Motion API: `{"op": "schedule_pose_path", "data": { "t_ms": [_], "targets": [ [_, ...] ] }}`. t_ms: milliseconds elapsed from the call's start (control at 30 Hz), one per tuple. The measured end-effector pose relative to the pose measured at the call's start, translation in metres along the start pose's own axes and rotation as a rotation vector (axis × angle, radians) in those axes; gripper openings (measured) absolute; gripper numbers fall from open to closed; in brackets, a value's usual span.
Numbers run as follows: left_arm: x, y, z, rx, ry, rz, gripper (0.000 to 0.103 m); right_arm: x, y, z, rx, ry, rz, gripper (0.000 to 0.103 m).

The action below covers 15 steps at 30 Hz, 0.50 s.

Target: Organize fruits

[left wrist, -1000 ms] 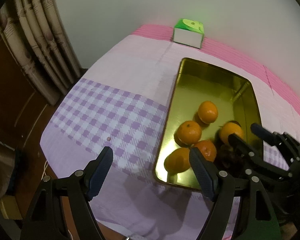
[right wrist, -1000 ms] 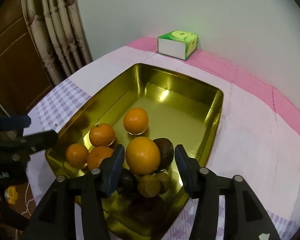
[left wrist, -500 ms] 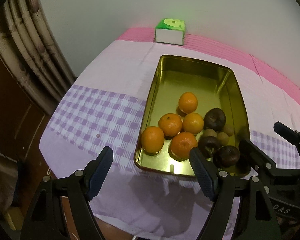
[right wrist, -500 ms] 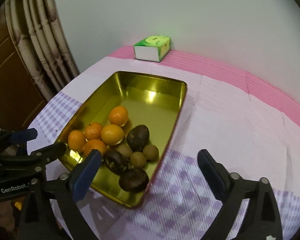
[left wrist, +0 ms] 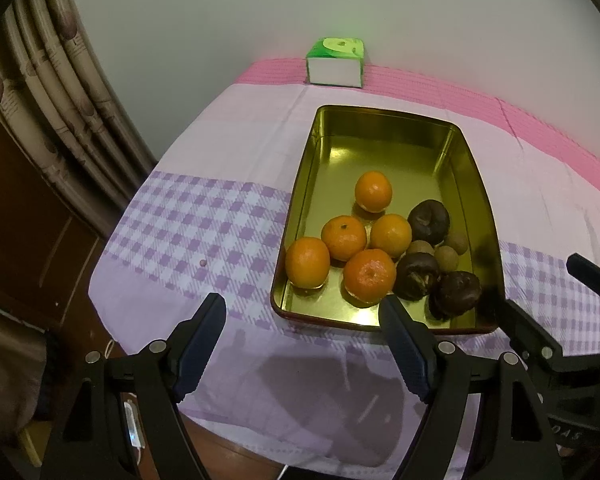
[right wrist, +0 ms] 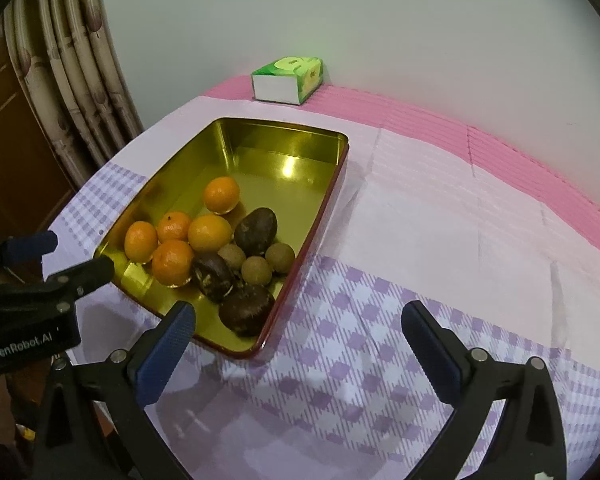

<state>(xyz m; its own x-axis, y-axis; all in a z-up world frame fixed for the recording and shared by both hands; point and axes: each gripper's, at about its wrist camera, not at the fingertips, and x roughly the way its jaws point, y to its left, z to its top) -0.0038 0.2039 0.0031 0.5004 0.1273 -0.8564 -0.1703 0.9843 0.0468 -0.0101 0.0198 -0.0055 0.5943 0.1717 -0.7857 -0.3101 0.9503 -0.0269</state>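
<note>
All the fruit sits in the gold tin (left wrist: 392,136) on the checked tablecloth (left wrist: 204,228): five oranges (left wrist: 344,237), three dark wrinkly fruits (right wrist: 256,231) I can't identify, and three small brown round ones (right wrist: 256,270), partly hidden behind the others. The right gripper (right wrist: 298,346) is opening wide with nothing between the jaws. The left gripper (left wrist: 302,330) is partway open, empty too. The green tissue box (right wrist: 288,80) has unreadable print.
</note>
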Motion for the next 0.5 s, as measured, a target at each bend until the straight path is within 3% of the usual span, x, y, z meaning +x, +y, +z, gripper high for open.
{"op": "schedule_pose_path", "data": {
  "t_ms": [500],
  "targets": [
    [0.007,0.002,0.000,0.004,0.011,0.003,0.079,0.014,0.009,-0.005,-0.026,0.046,0.000,0.102]
  ]
}}
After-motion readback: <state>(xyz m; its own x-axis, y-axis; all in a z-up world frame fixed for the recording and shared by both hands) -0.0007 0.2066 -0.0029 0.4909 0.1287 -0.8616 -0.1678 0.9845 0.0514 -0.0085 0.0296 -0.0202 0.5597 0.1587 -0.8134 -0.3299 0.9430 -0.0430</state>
